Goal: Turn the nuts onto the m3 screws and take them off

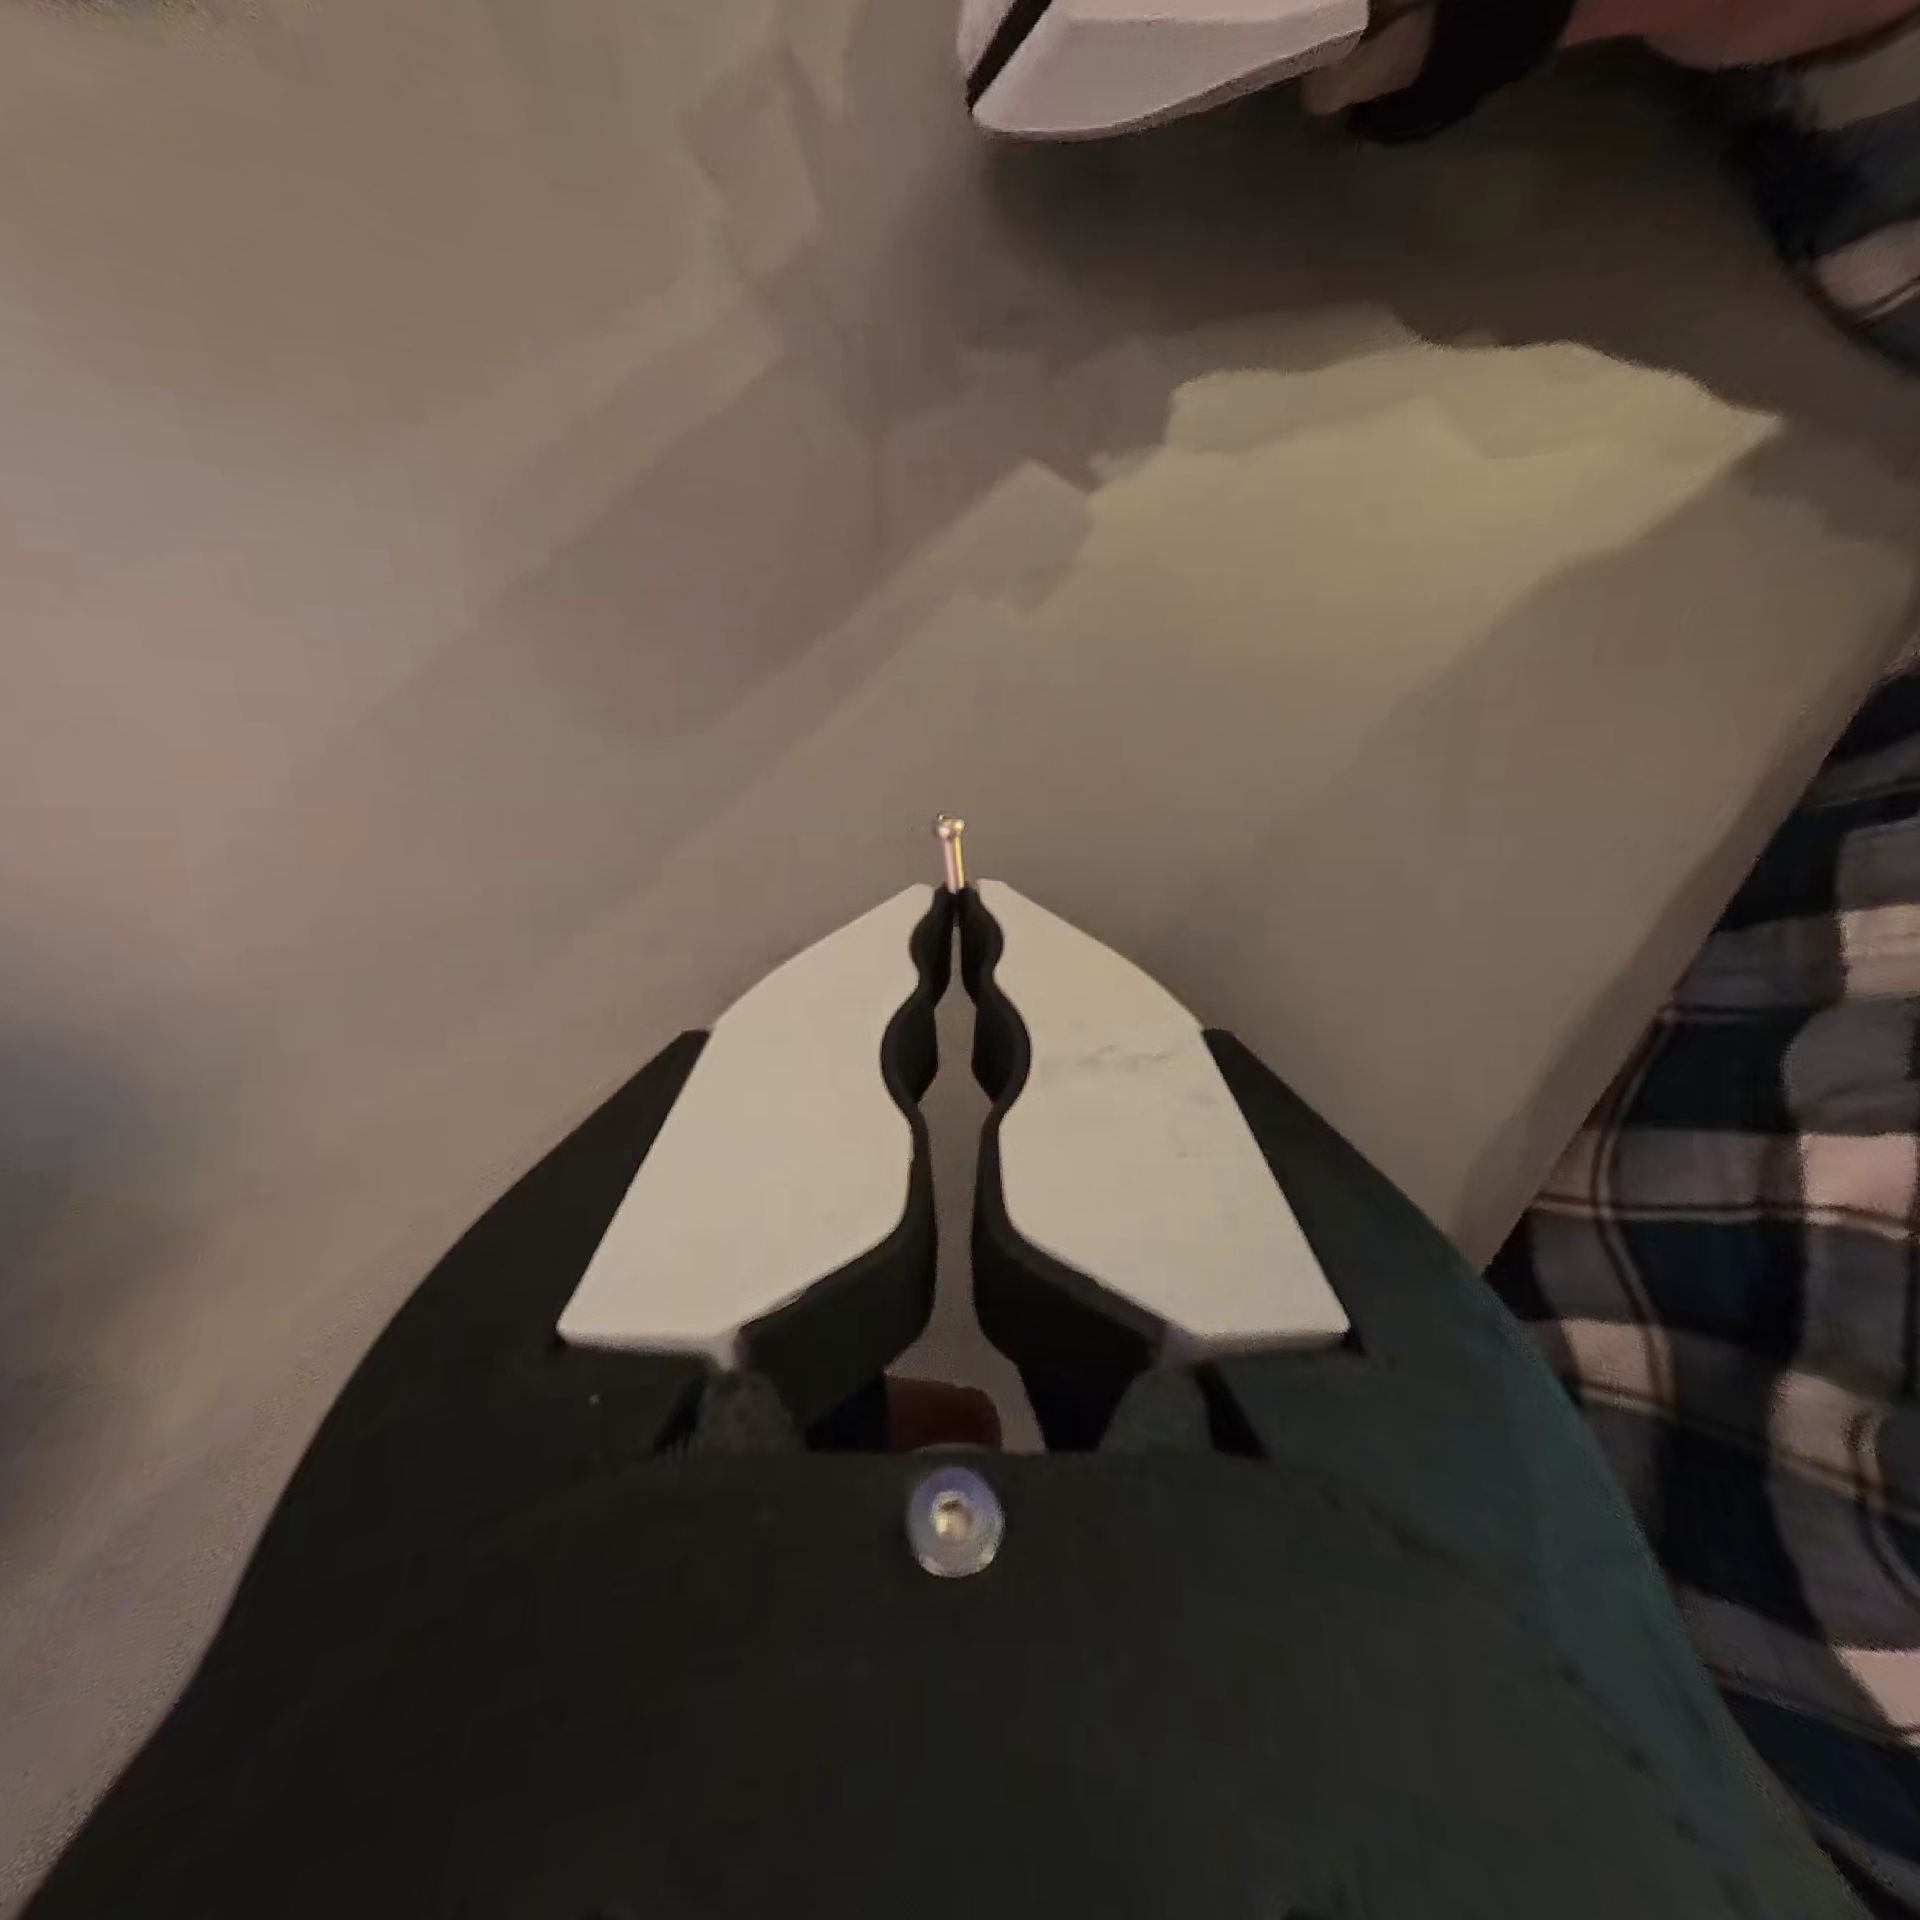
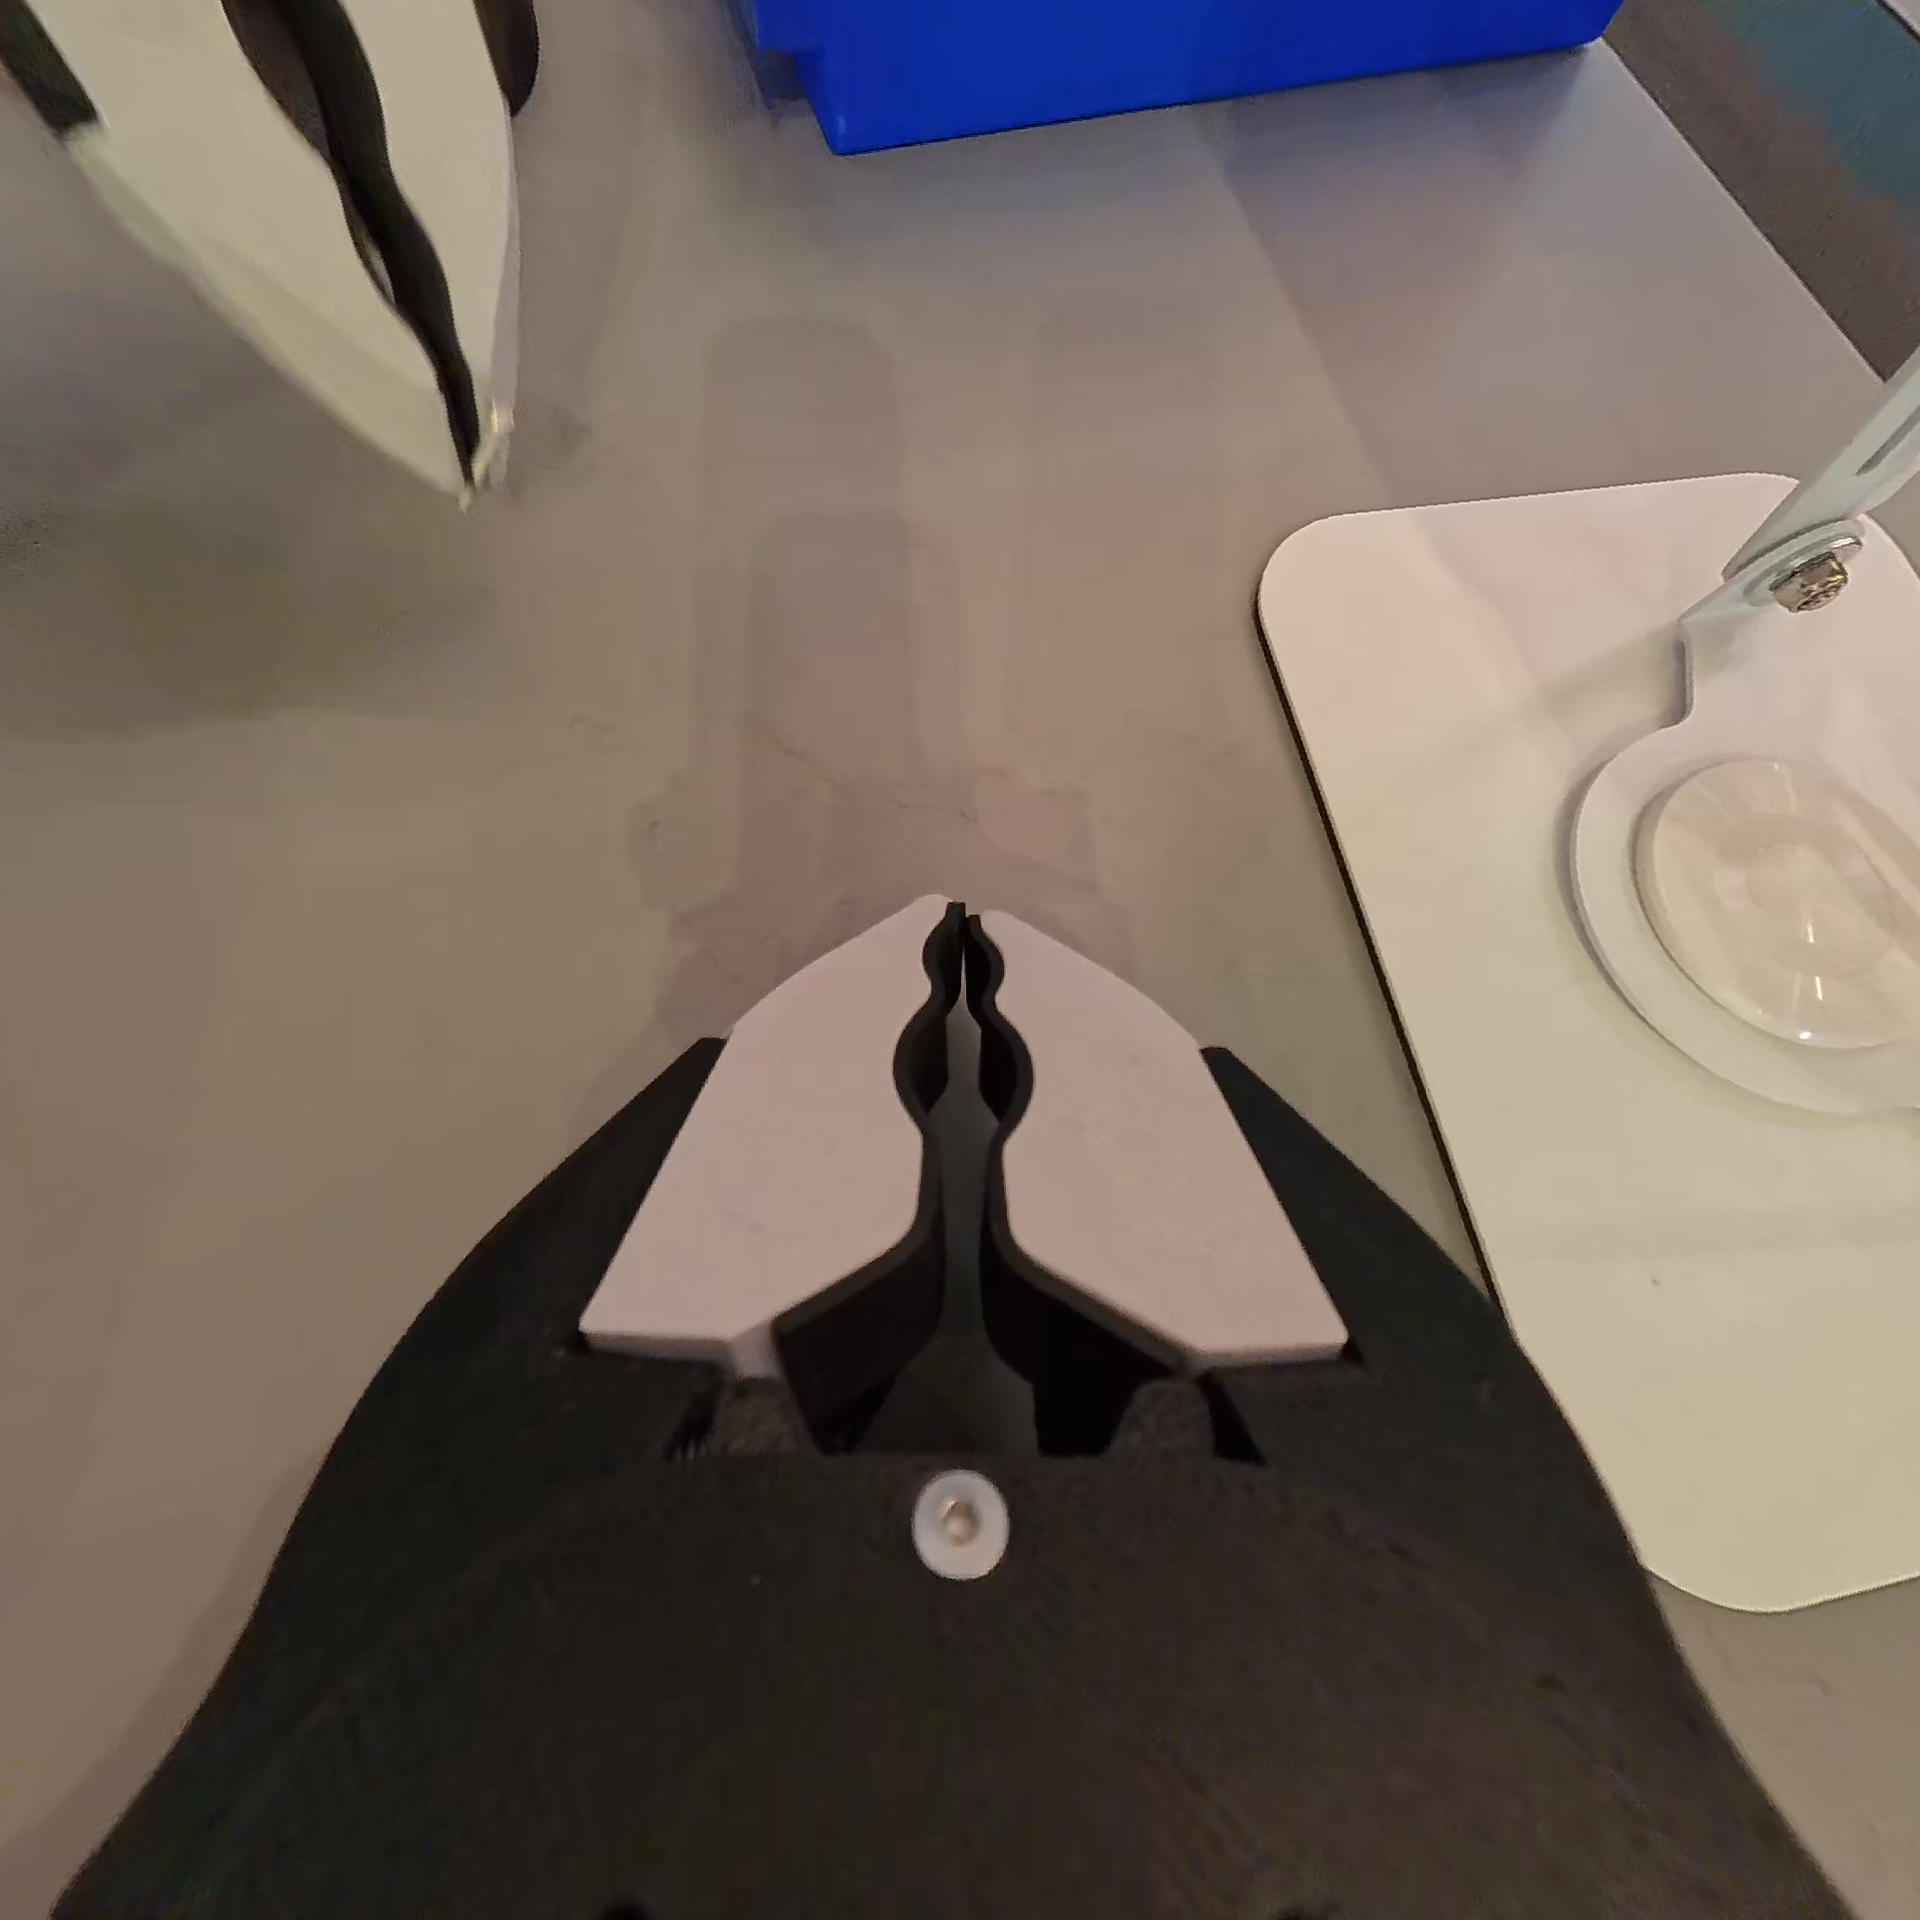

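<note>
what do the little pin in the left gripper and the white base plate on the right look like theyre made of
Small pin: likely polished metal, going by its silvery shaft with a bright glint and rounded head; it is pinched at the left gripper tips. White base plate: smooth, faintly glossy white face over a dark edge, perhaps coated board or painted metal; unclear which.

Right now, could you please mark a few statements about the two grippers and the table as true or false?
1. The left gripper pinches a small metal pin at its tips. True.
2. The right gripper holds a screw. False: its tips are closed with nothing showing between them.
3. A blue bin sits on the grey table. True.
4. The white base plate lies left of the right gripper. False: it lies to its right.
</note>
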The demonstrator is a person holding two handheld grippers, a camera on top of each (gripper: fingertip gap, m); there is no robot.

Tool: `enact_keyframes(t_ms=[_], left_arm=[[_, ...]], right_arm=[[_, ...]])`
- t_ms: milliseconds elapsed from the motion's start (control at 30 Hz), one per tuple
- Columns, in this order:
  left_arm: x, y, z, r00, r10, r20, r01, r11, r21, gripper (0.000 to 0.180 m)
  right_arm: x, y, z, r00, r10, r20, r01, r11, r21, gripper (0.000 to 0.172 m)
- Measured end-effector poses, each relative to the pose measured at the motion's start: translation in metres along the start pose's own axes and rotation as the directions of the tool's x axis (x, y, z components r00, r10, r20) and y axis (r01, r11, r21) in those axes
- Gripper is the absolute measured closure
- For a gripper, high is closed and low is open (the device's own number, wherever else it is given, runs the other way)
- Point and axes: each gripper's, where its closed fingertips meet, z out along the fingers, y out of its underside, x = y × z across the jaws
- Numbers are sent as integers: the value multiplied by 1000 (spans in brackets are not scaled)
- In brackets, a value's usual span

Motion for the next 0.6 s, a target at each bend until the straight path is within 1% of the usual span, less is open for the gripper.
enact_keyframes(t_ms=[33, 100, 133, 200, 333, 367, 467, 567, 600], left_arm=[[3, 1, 7, 1000, -18, -16, 18, 1000, -7, 179], [2, 3, 18, 999, -34, -8, 34, 999, -14, 179], [5, 1, 20, 998, -51, -26, 51, 999, 4, 179], [3, -1, 22, 998, -63, -14, 64, 998, 16, 179], [-1, -2, 21, 999, -40, 24, 40, 999, 31, 180], [0, -2, 21, 999, -31, 21, 31, 999, 34, 177], [5, -2, 19, 1000, -22, 4, 21, 999, 41, 162], [2, 3, 14, 999, 6, 43, -7, 999, 32, 153], [1, 2, 9, 998, 15, 56, -17, 999, 48, 152]], right_arm=[[0, 0, 0, 1000, 0, 0, 0, 1000, -1, 171], [0, 0, 0, 1000, -2, 1, 2, 1000, -3, 171], [0, 0, 0, 1000, -2, 1, 2, 1000, -3, 171], [-1, 1, 1, 1000, -3, 2, 3, 1000, -6, 171], [-1, 1, 1, 1000, -5, 3, 5, 1000, -10, 171], [-1, 1, 1, 1000, -5, 3, 5, 1000, -10, 171], [-1, 1, 1, 1000, -5, 3, 5, 1000, -10, 171], [-1, 1, 1, 1000, -4, 4, 4, 1000, -10, 171], [-1, 1, 1, 1000, -4, 4, 4, 1000, -10, 171]])
